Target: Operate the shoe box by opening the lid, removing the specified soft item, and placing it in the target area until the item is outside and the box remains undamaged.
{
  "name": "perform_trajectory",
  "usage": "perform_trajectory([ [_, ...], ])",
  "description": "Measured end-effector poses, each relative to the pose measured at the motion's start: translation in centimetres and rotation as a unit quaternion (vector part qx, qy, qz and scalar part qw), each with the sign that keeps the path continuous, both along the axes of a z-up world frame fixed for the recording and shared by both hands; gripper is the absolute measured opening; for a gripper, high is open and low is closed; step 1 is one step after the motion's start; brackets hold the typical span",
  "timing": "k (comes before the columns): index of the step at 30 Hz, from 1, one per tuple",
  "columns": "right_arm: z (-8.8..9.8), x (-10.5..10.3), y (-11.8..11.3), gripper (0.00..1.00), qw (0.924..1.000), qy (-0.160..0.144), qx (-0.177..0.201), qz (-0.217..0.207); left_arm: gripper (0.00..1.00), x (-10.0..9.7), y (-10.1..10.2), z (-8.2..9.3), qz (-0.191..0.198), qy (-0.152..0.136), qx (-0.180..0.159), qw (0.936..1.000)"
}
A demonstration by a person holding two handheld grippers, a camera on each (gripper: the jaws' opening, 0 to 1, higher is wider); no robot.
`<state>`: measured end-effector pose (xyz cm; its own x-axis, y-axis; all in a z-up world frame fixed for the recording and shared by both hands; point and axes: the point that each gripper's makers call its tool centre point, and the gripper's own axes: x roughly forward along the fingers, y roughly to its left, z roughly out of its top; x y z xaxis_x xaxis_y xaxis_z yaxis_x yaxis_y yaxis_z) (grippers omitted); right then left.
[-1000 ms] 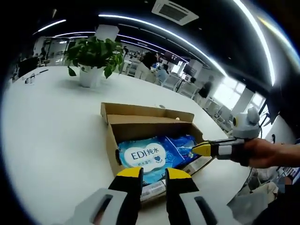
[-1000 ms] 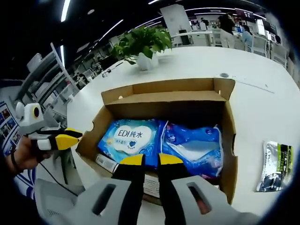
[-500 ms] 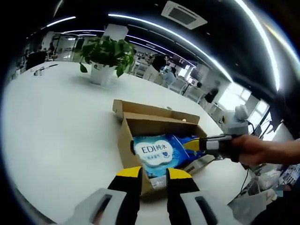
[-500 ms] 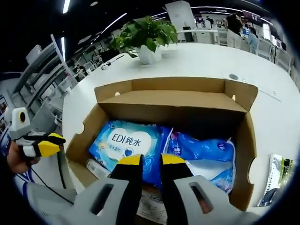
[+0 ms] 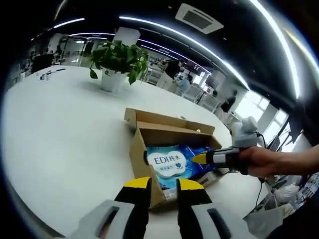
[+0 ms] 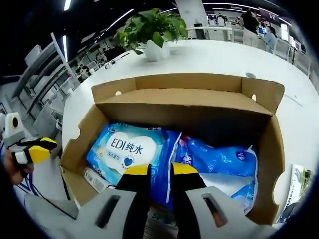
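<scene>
Shoe box (image 6: 184, 107) sits open on the white table (image 5: 60, 134), lid folded back, and the soft item, a blue wet-wipe pack marked EDI (image 6: 127, 149), lies flat inside at the box's left half beside a second blue pack (image 6: 219, 162). Right gripper (image 6: 154, 169) hangs just above the seam between the two packs, yellow tips nearly closed with only a narrow gap, gripping nothing. Left gripper (image 5: 162, 183) sits near the box's front corner, tips likewise close together and empty. The right one also shows in the left gripper view (image 5: 202, 158), over the packs, a hand (image 5: 271, 162) behind it. Pack looks light, squashy, with slick film; probably best pinched at an edge seam or loose corner, not the flat middle. Cardboard walls thin, so lift straight up. A potted plant (image 5: 118, 62) stands far back; a small packet (image 6: 294, 191) lies beside the box.
</scene>
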<state>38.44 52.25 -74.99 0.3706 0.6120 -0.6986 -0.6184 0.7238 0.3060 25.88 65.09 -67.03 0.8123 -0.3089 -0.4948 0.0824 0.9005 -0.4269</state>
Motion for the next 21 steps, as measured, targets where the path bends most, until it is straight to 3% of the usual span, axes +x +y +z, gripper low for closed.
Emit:
perform_trajectory([
  [6, -0.1, 0.5, 0.1, 0.03, 0.9998, 0.008, 0.006, -0.018, 0.2, -0.2, -0.3, -0.1, -0.002, 0.003, 0.001, 1.0],
  [11, -0.5, 0.6, 0.5, 0.02, 0.9998, 0.009, -0.005, -0.015, 0.2, 0.0, -1.0, -0.1, -0.008, 0.004, -0.001, 1.0],
  [21, 0.5, 0.0, 0.4, 0.0, 0.9998, -0.002, -0.006, -0.021, 0.2, 0.1, -1.7, 0.4, -0.025, 0.004, 0.004, 0.9997],
])
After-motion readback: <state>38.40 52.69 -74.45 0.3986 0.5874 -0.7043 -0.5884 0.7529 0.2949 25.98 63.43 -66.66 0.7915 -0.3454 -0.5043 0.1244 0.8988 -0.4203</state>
